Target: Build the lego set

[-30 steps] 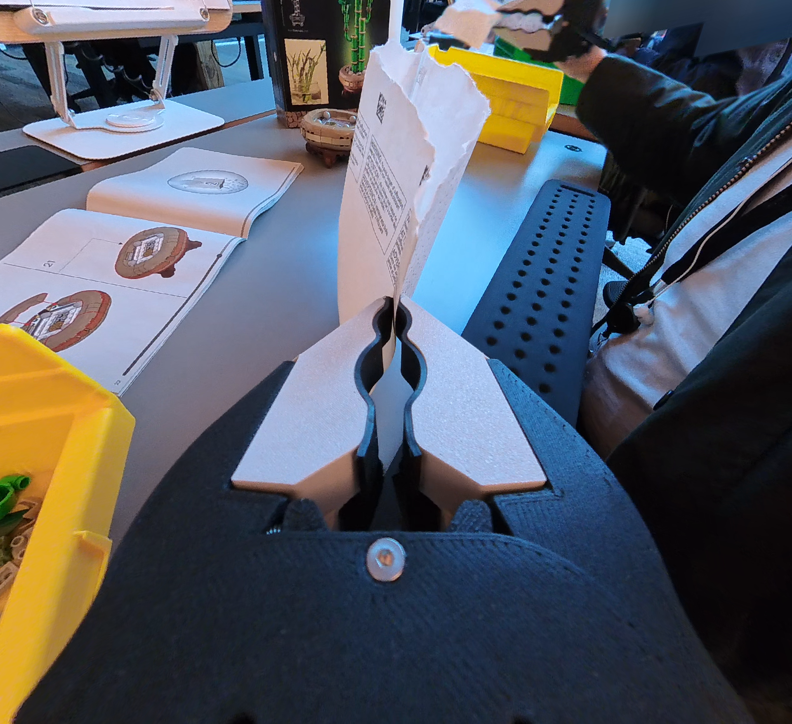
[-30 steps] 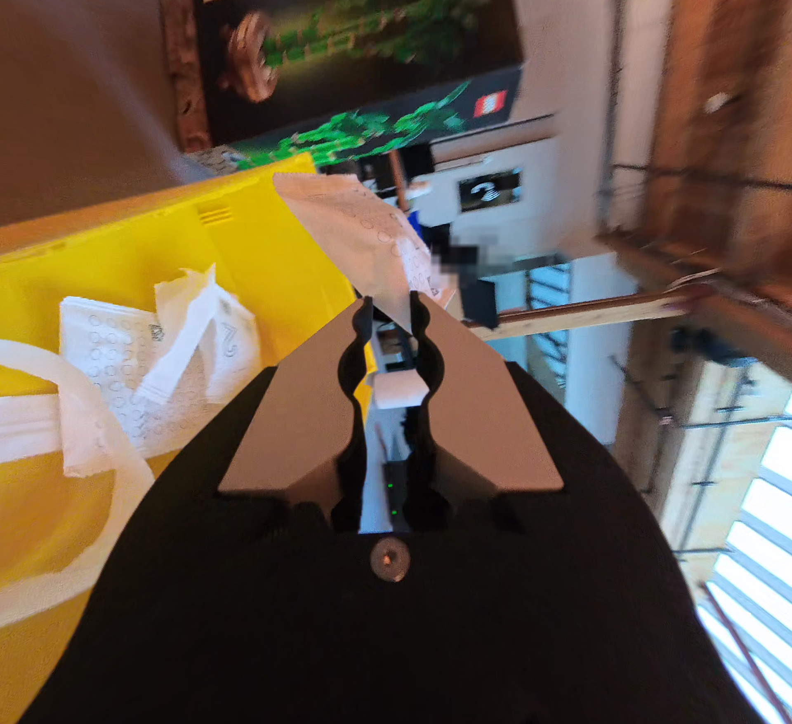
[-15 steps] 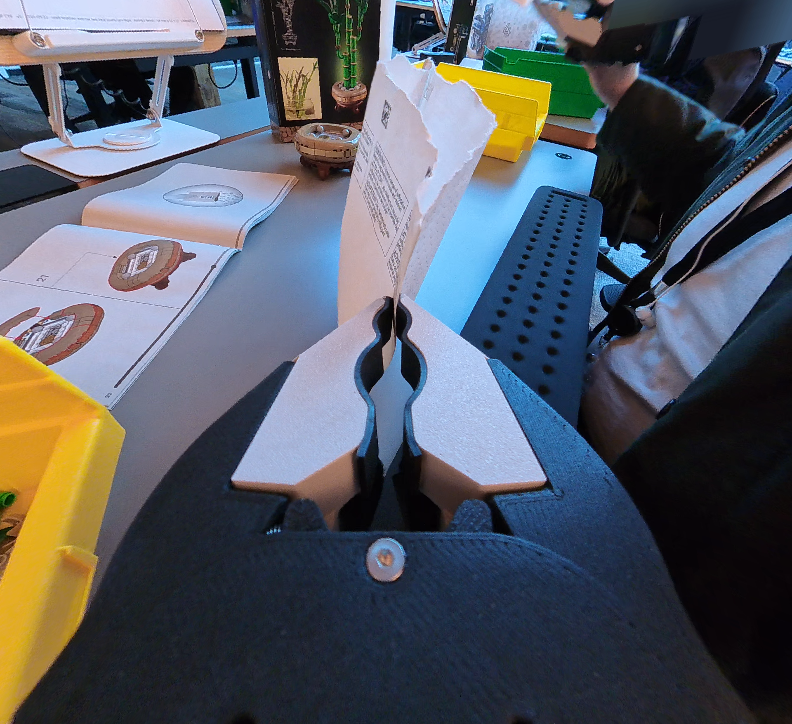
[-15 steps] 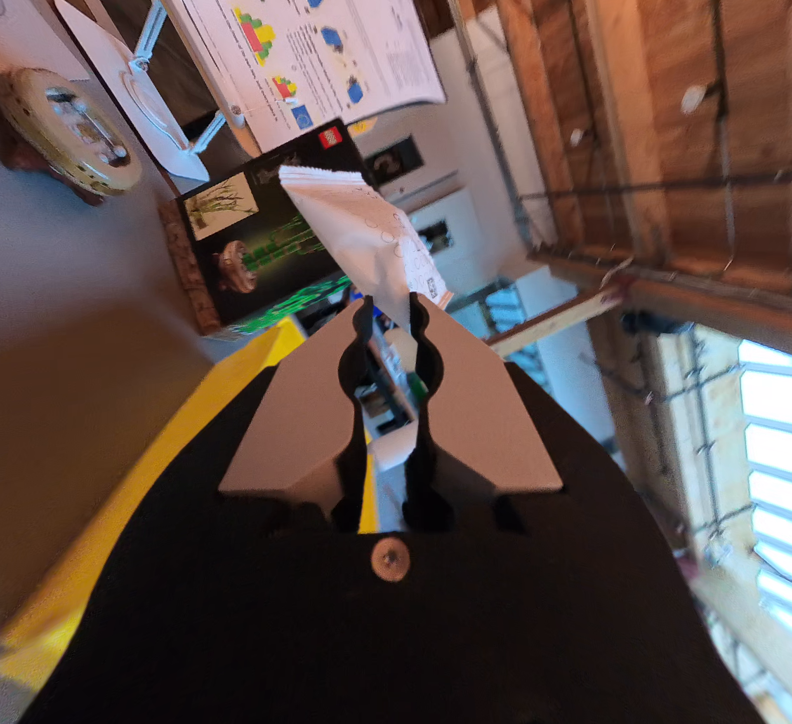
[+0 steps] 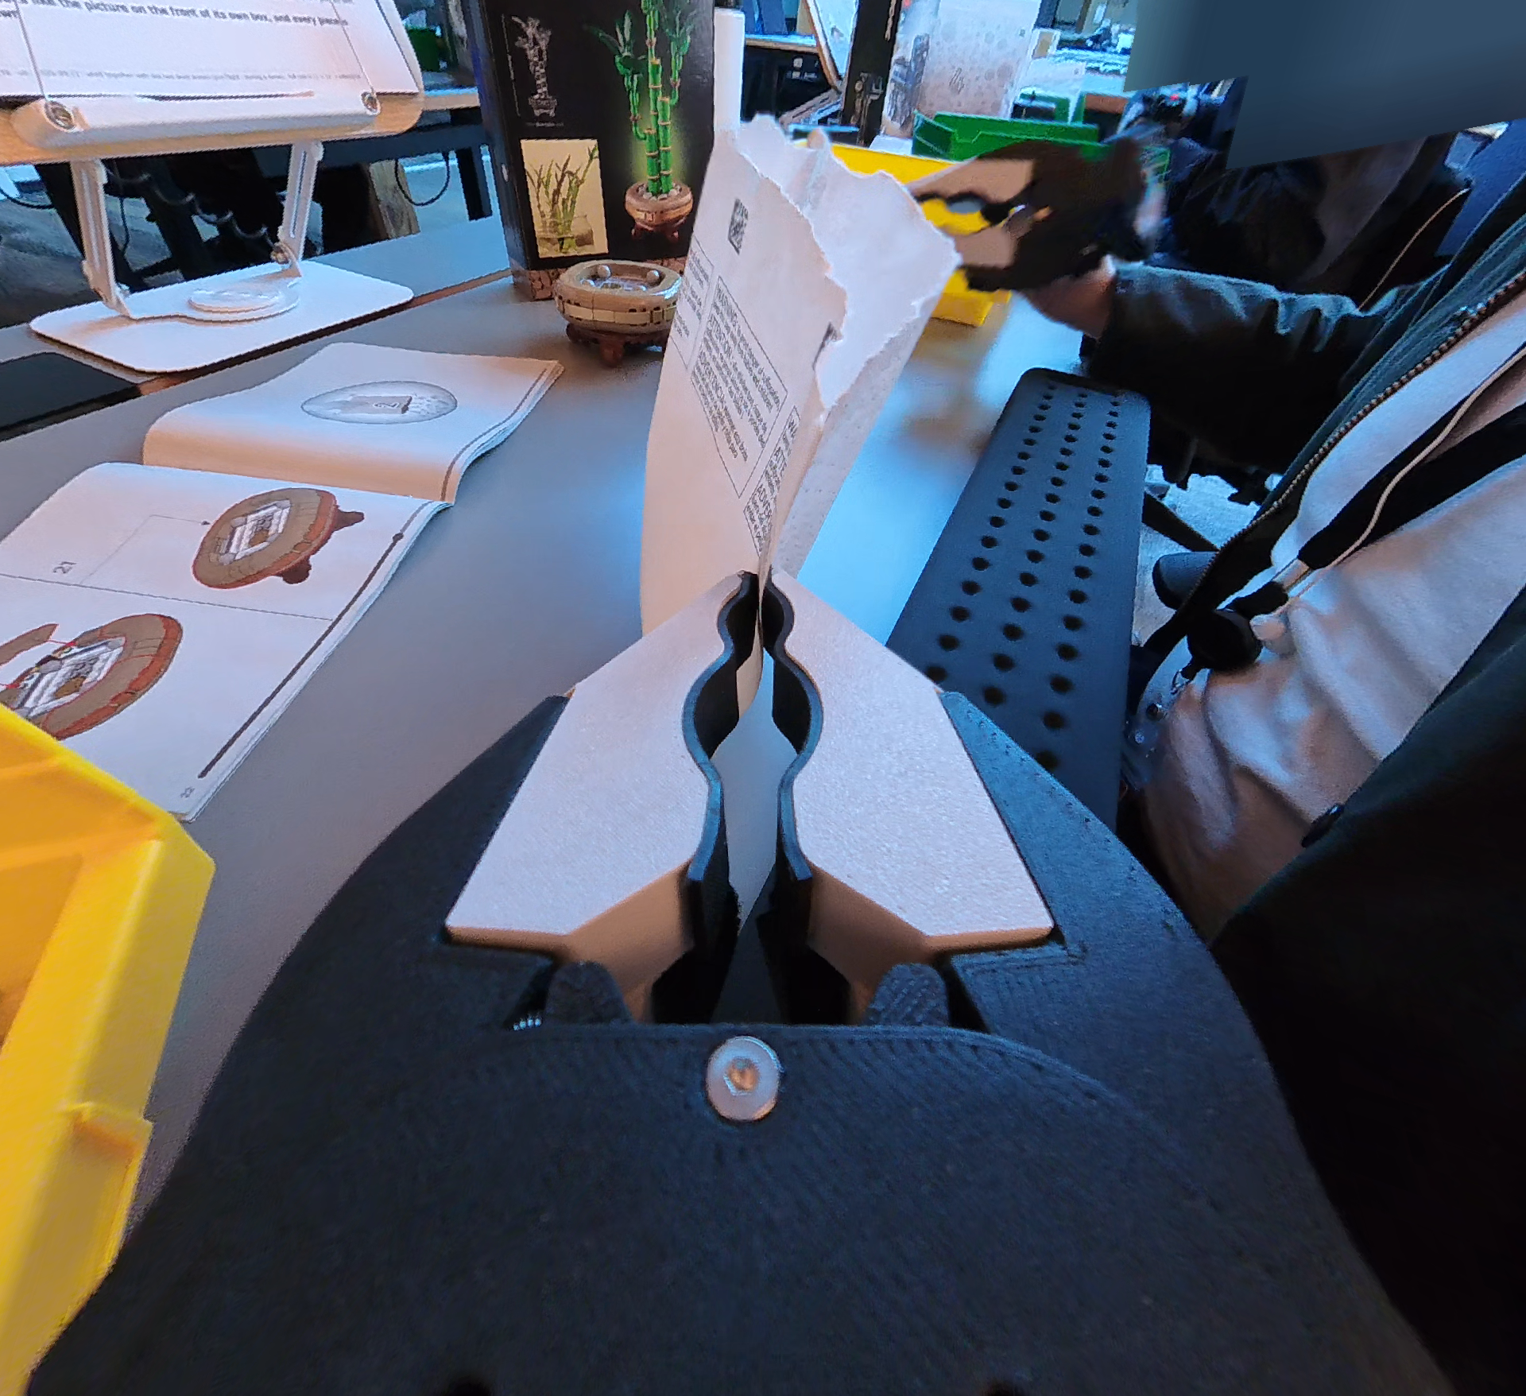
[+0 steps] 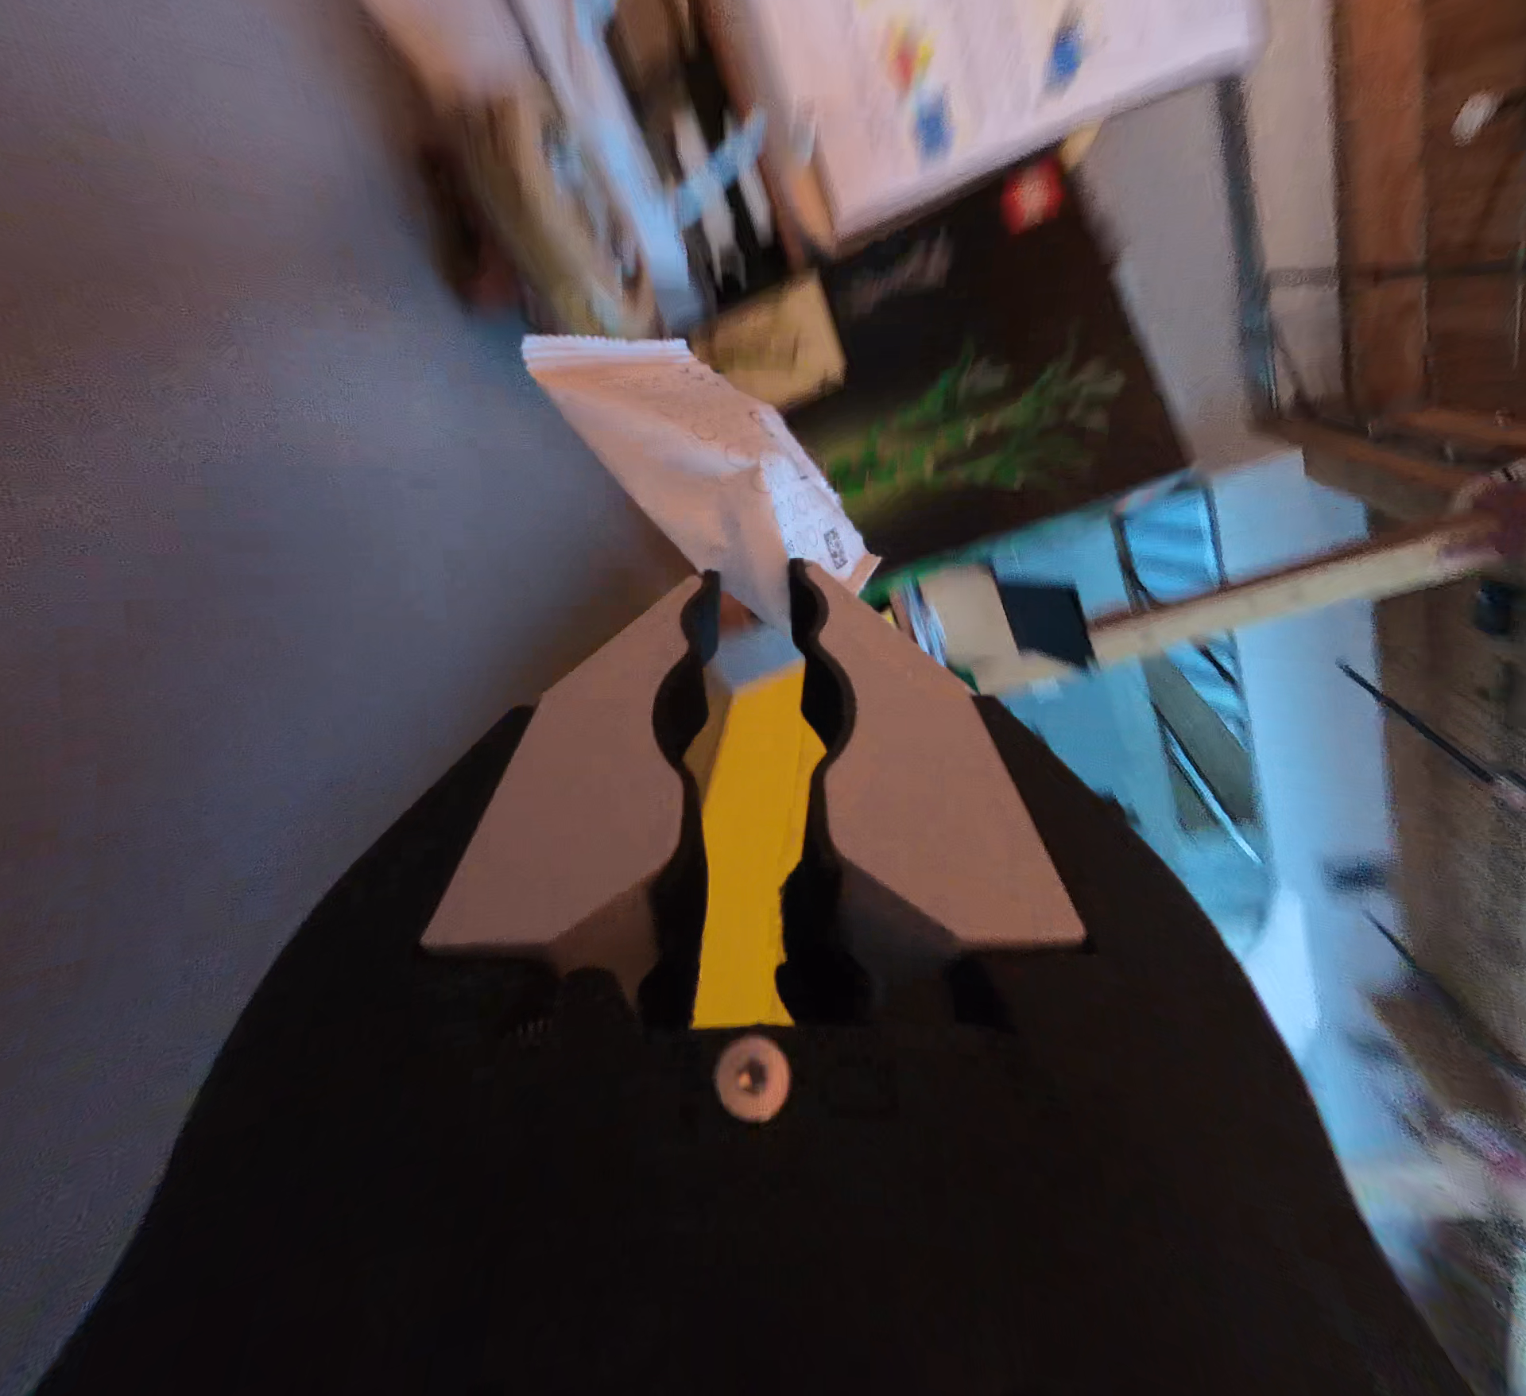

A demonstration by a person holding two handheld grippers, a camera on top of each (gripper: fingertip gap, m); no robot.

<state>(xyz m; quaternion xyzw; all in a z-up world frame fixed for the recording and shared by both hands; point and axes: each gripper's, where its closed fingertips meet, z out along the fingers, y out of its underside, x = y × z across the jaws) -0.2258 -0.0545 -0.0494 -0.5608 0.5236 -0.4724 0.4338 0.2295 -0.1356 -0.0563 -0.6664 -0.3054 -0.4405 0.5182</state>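
At the lower left of the left wrist view sat a yellow bin [image 5: 74, 985] holding loose pieces, with the open instruction booklet [image 5: 248, 530] above it on the grey table [image 5: 512, 596] and the finished brown base [image 5: 618, 303] farther back, before the set's box [image 5: 594, 93]. In mid-frame our left gripper [image 5: 760, 596] was clamped on the lower edge of a torn-open white paper bag [image 5: 768, 382], which stood upright. To do this step well, we judged, we should keep that pinch firm and low, carry the open mouth over a bin and tip slowly, so nothing spills onto the table.

At the upper right our right gripper [image 5: 974, 208] hung beside the bag's ragged top, before a second yellow bin [image 5: 966, 299]. In its own blurred view it [image 6: 751, 580] was closed on a torn-off strip of paper [image 6: 702, 464].

Half a second before, that gripper had been high at the top of the frame, well above the bag; it had since dropped level with the torn edge. The strip had stayed pinched, the bag had barely moved, and the near bin had crept further into frame.
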